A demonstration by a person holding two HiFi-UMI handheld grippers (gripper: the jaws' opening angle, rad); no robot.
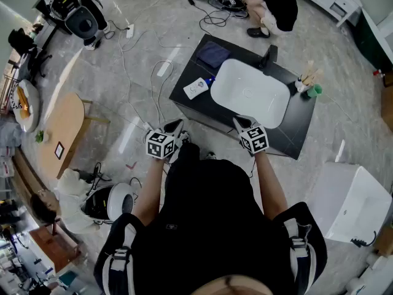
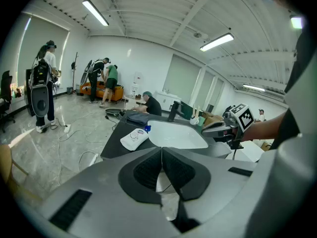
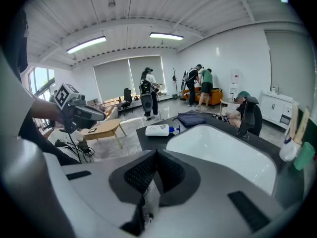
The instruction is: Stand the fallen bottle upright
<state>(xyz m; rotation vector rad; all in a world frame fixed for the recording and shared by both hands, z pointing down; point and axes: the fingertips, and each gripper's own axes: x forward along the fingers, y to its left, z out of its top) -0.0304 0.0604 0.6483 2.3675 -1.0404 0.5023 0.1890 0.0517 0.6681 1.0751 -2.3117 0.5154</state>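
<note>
A white bottle [image 1: 197, 87] with a blue cap lies on its side on the black counter [image 1: 184, 91], left of the white sink basin [image 1: 250, 93]. It also shows as the fallen bottle [image 2: 133, 137] in the left gripper view and the same bottle [image 3: 159, 130] in the right gripper view. My left gripper [image 1: 175, 128] hovers short of the counter's near edge, jaws shut and empty. My right gripper [image 1: 243, 124] hangs near the basin's front rim, also shut with nothing between its pads. Both grippers are well apart from the bottle.
A folded dark cloth [image 1: 213, 53] lies at the counter's far left. A black faucet [image 1: 270, 55] stands behind the basin, with a cup of brushes [image 1: 302, 83] and a green cup [image 1: 315, 91] to the right. Cables [image 1: 156, 82] trail on the floor; a person [image 1: 273, 5] crouches beyond.
</note>
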